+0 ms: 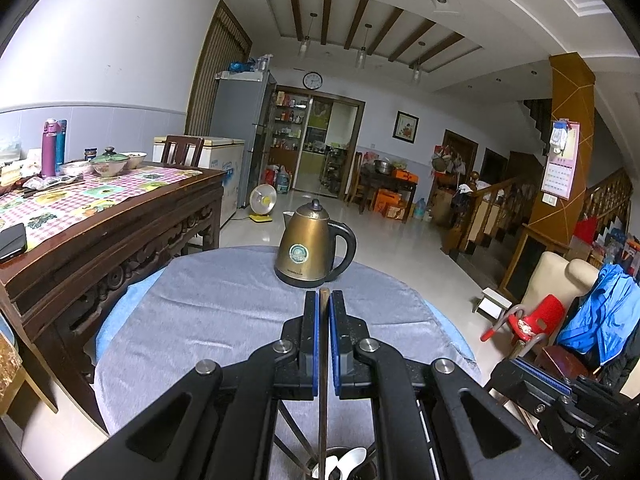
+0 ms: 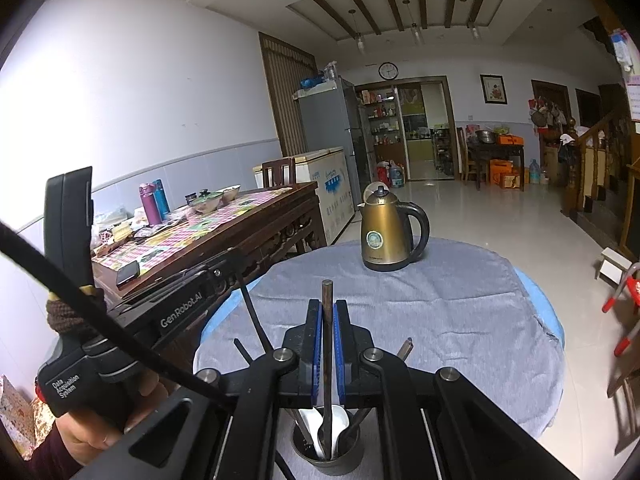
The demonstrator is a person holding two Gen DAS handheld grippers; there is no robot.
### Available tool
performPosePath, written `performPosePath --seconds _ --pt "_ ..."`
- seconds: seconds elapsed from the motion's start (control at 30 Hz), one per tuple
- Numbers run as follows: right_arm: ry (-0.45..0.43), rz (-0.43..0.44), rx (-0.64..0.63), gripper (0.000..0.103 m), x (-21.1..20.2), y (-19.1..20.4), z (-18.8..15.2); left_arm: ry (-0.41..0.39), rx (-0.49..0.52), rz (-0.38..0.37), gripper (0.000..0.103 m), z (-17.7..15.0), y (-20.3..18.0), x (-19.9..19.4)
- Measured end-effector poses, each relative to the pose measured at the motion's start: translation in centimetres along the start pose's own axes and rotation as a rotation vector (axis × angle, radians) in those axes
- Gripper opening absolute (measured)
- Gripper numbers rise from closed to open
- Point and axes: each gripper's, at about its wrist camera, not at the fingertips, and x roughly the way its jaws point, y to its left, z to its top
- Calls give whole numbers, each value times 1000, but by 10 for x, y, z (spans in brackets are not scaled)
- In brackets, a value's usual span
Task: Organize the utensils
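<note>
My left gripper (image 1: 324, 300) is shut on a dark wooden chopstick (image 1: 323, 380) held upright, its lower end over a dark cup (image 1: 344, 468) with white spoons at the bottom edge. My right gripper (image 2: 328, 308) is shut on another dark chopstick (image 2: 327, 360) whose lower end stands inside the dark utensil cup (image 2: 328, 456). That cup holds white spoons (image 2: 320, 424) and more chopsticks (image 2: 404, 348). The left gripper body (image 2: 176, 304) shows at the left in the right wrist view.
A brass electric kettle (image 1: 314, 250) stands at the far side of the round table with a grey-blue cloth (image 1: 208, 304). A wooden dining table (image 1: 100, 216) with bowls and bottles is to the left. A red chair (image 1: 532, 320) is to the right.
</note>
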Motion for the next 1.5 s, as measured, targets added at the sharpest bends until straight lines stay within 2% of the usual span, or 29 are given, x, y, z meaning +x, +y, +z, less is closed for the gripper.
performPosePath --seconds 0.57,1.5 --pt "12 10 8 6 4 -3 -3 21 12 14 5 -13 6 6" --pt "51 22 23 6 17 -2 -10 48 0 37 5 -17 8 9"
